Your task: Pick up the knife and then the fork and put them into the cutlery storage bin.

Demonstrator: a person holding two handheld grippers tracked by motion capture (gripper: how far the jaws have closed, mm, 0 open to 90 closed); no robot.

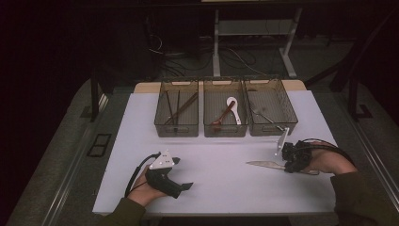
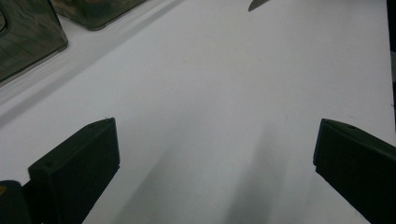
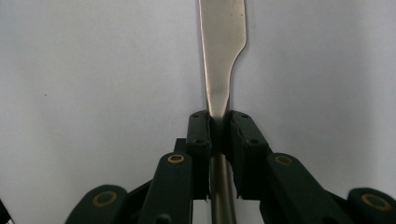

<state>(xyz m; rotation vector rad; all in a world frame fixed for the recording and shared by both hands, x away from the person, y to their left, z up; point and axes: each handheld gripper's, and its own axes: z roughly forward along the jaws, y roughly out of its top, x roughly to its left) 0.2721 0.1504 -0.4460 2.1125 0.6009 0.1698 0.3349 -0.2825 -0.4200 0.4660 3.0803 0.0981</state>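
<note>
A metal table knife (image 1: 266, 165) lies flat on the white tabletop (image 1: 221, 188) at the right, blade pointing left. My right gripper (image 1: 286, 165) is down on it, shut on the knife's neck where the blade meets the handle. In the right gripper view the two pads (image 3: 200, 135) press on either side of the knife (image 3: 224, 42), and the blade runs straight up and away from the right gripper (image 3: 218, 120). My left gripper (image 1: 184, 173) rests at the table's near left in a hand, open wide. Nothing lies between the black fingers (image 2: 79, 163) but bare table. The knife tip (image 2: 257, 3) shows far ahead.
Three translucent bins stand in a row at the back of the table. The left bin (image 1: 176, 129) holds chopsticks. The middle bin (image 1: 225, 132) holds a white and a brown spoon, and the right bin (image 1: 273, 128) holds metal cutlery. A small white plate (image 1: 281, 140) stands behind the right gripper.
</note>
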